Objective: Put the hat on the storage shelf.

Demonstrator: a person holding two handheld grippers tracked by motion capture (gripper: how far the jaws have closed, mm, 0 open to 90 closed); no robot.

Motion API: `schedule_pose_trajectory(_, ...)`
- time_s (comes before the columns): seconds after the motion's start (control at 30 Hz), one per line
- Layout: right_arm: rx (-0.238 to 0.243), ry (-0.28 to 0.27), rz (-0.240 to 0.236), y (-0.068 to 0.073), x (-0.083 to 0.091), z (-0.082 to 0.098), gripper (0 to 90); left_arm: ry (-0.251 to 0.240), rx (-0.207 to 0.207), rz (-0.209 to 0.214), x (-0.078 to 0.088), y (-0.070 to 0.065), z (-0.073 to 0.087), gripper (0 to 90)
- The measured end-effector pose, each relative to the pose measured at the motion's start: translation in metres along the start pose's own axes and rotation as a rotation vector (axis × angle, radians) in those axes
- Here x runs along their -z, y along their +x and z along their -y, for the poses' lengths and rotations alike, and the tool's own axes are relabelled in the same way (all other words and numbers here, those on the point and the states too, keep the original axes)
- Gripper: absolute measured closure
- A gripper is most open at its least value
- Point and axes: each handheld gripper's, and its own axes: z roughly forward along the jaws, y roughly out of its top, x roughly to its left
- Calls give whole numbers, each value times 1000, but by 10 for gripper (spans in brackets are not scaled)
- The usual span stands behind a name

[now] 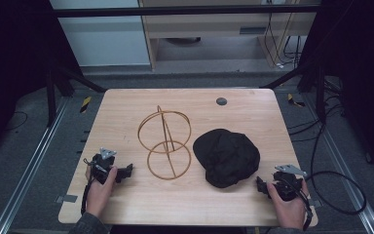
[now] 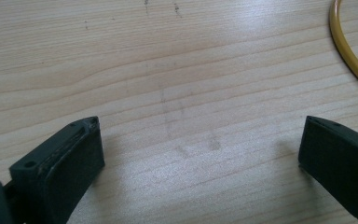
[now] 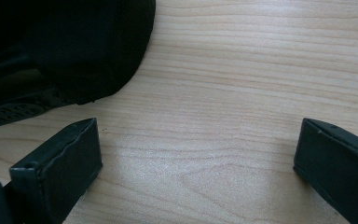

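While both tools rest wide and empty on the light wooden tabletop (image 1: 126, 195), the right tool (image 1: 263, 185) should approach the crumpled black cloth cap (image 1: 227, 157) low (left tool (image 1: 126, 171) beside the gold wire-hoop stand (image 1: 164, 142)).

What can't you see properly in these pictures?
- Black fabric cap, high view: too dark and crumpled to show its brim. Right gripper view: cut off by the left and top edges.
- Gold wire hoop stand, left gripper view: one curved bit shows, the rest is past the right edge.
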Motion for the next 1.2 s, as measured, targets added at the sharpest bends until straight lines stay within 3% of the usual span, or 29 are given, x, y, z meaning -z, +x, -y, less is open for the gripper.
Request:
schedule_pose_trajectory(0.17,5,6,-23,-3,3,1,45,0,-9,12,1,1,1,0)
schedule_pose_trajectory(0.23,-19,25,-79,-5,11,-1,63,-1,-12,16,1,2,1,0)
schedule_pose_trajectory(0.27,-7,30,-98,-3,17,-3,61,-1,-13,15,1,1,1,0)
schedule_pose_trajectory(0.37,53,50,-102,4,36,-13,70,-1,-13,15,1,1,1,0)
schedule_pose_trajectory(0.4,102,57,-116,11,49,-24,74,0,-14,16,1,1,2,0)
schedule_pose_trajectory(0.47,150,62,-131,18,60,-35,72,0,-16,18,2,1,2,0)
schedule_pose_trajectory(0.5,150,62,-131,18,60,-35,72,0,-16,18,2,1,2,0)
schedule_pose_trajectory(0.53,211,69,-143,28,70,-50,72,-1,-18,20,2,1,2,0)
schedule_pose_trajectory(0.63,277,71,-152,41,78,-68,74,-1,-19,22,2,2,2,0)
schedule_pose_trajectory(0.67,277,71,-152,41,78,-68,74,-1,-19,22,2,2,2,0)
schedule_pose_trajectory(0.8,326,71,-176,60,76,-98,61,-1,-20,23,2,2,2,0)
schedule_pose_trajectory(0.87,332,73,-183,63,75,-101,56,-1,-20,23,2,2,2,0)
schedule_pose_trajectory(0.93,368,85,-195,76,72,-114,60,-1,-20,23,2,2,2,0)
schedule_pose_trajectory(1.2,376,143,-206,92,54,-132,77,-1,-23,25,2,2,2,0)
